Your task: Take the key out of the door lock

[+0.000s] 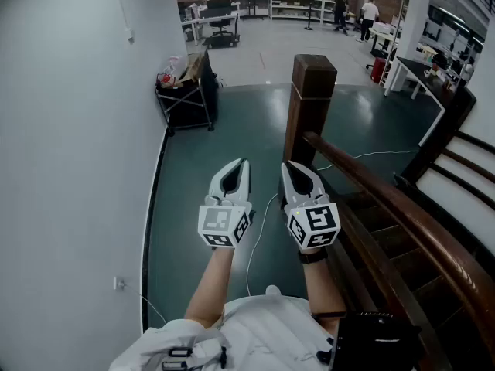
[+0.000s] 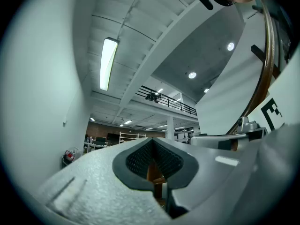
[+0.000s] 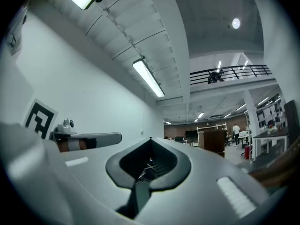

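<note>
Left claw (image 1: 243,163): jaws together, tips meeting, nothing between them; its own view (image 2: 152,139) confirms the closed tips. Only a strip of the brown wooden post shows through the hollow behind the tips.

Right claw (image 1: 287,164): jaws together and empty, confirmed in its own view (image 3: 151,139).

Both claws are held side by side, close but apart, at arm's length over the dark green floor (image 1: 232,130). Both point forward, away from the person. The marker cubes (image 1: 224,224) face the head camera.

Key and door lock: neither appears in any view. Position, long axis and pointing direction cannot be told.

Surroundings:
- A plain pale wall (image 1: 69,130) is on the left.
- The wooden post (image 1: 310,99) stands upright just ahead of the right claw.
- A wooden handrail (image 1: 402,215) runs from the post down to the right, alongside a staircase.
- A thin white cable (image 1: 257,234) lies on the floor between the two forearms.
- A black cart (image 1: 186,95) loaded with items stands against the wall, well ahead.
- Two people (image 1: 370,10) stand far back among the desks.
- The left gripper view, angled upward, shows a lit ceiling light (image 2: 108,62) and a balcony railing (image 2: 166,101).
</note>
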A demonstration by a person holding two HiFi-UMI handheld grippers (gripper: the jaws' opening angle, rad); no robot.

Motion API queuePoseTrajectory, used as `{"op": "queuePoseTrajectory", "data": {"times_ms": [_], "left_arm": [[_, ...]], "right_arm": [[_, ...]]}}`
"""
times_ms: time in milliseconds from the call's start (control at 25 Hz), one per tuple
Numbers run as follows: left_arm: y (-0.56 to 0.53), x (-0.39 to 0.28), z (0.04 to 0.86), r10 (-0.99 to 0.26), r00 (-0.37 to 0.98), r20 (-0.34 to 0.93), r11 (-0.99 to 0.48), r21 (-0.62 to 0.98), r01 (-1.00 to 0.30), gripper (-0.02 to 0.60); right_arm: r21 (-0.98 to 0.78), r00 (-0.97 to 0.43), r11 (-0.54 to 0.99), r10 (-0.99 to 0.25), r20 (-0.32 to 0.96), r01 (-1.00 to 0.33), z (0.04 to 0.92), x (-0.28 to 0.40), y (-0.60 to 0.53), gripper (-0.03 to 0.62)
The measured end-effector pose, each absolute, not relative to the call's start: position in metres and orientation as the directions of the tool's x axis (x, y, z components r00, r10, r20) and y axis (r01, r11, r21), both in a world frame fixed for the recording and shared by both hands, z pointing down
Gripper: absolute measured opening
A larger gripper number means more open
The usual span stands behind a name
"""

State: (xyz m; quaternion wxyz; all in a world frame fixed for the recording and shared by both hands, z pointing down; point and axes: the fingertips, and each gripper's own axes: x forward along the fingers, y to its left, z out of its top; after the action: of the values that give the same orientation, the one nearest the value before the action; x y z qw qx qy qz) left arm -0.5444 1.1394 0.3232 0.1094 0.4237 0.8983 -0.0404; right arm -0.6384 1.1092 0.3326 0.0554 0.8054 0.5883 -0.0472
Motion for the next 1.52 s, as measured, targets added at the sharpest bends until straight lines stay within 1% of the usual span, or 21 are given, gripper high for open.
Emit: {"op": "queuePoseTrajectory", "data": {"times_ms": [200,320,480,600,720,880,1000,1200,1360,1520], "left_arm": [[1.149,-0.576,0.329,0.726,-0.648,-0.23,0.661,-0.022,0.75,0.001],[1.156,-0.581,0.342,0.726,-0.66,-0.191,0.669,-0.028,0.743,0.002],[1.16,-0.556,0.35,0.755,-0.63,-0.184,0.641,0.004,0.767,0.002],[1.159,-0.509,0.354,0.794,-0.584,-0.168,0.594,0.013,0.804,0.002],[1.157,-0.441,0.353,0.834,-0.532,-0.145,0.538,0.004,0.843,0.002],[1.138,-0.354,0.342,0.873,-0.459,-0.162,0.459,-0.039,0.887,0.002],[1.12,-0.279,0.337,0.927,-0.326,-0.183,0.32,-0.062,0.945,0.002],[1.084,-0.148,0.353,0.984,-0.115,-0.137,0.118,0.013,0.993,0.002],[1.032,-0.066,0.362,0.987,0.078,-0.14,-0.076,0.023,0.997,0.002],[0.981,0.009,0.377,0.955,0.263,-0.135,-0.258,0.055,0.965,0.002]], "right_arm": [[0.107,0.284,-0.272,0.95,-0.13,0.956,0.333,-0.667,1.124,0.006],[0.086,0.286,-0.277,0.952,-0.112,0.957,0.341,-0.672,1.136,0.006],[0.043,0.305,-0.303,0.95,-0.063,0.952,0.358,-0.656,1.151,0.005],[0.019,0.329,-0.329,0.944,-0.021,0.944,0.369,-0.623,1.164,0.005],[0.015,0.409,-0.409,0.912,-0.018,0.913,0.368,-0.559,1.171,0.005],[0.023,0.591,-0.591,0.803,-0.074,0.806,0.359,-0.444,1.158,0.006],[0.03,0.705,-0.705,0.705,-0.082,0.709,0.359,-0.356,1.145,0.006],[0.029,0.845,-0.844,0.533,-0.046,0.535,0.363,-0.223,1.11,0.006],[0.033,0.918,-0.917,0.397,-0.018,0.397,0.368,-0.135,1.076,0.006],[0.049,0.967,-0.966,0.254,0.006,0.253,0.381,-0.057,1.031,0.006]]}}
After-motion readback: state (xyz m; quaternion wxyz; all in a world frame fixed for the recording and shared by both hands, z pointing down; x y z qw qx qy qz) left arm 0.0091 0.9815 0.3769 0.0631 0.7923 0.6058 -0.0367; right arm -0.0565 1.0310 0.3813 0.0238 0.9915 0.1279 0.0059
